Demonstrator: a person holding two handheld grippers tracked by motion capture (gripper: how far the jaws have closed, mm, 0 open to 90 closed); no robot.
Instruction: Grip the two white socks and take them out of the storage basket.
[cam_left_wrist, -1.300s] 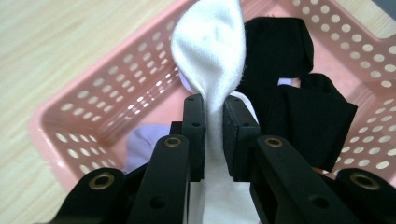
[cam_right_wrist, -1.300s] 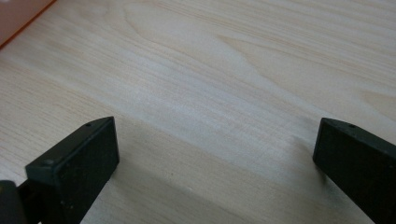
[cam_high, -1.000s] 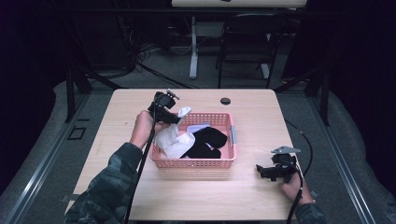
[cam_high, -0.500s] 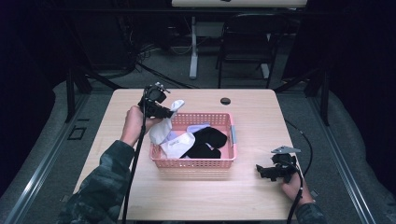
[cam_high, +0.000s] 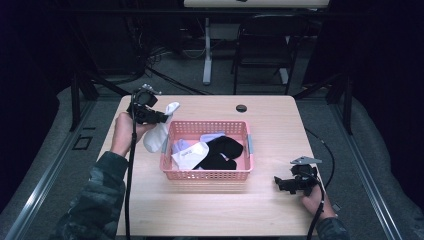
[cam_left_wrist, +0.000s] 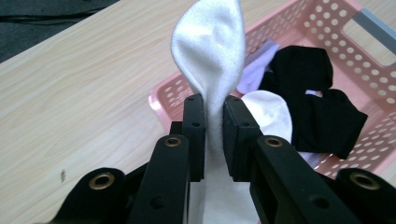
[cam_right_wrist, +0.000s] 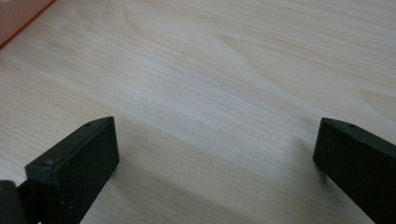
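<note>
We see the left tongs (cam_left_wrist: 214, 123) pinching a white sock (cam_left_wrist: 212, 51) beside the pink basket (cam_high: 210, 174); right tongs (cam_right_wrist: 215, 154) gape wide over bare surface (cam_right_wrist: 224, 70).

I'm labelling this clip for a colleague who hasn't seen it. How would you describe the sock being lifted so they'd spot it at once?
Start at the pink basket in the middle of the wooden table and look at its left end. There the left gripper is clamped on a white sock hanging outside the basket's rim. Unlike the black and other pale socks lying inside, it is the one held up in the air.
</note>
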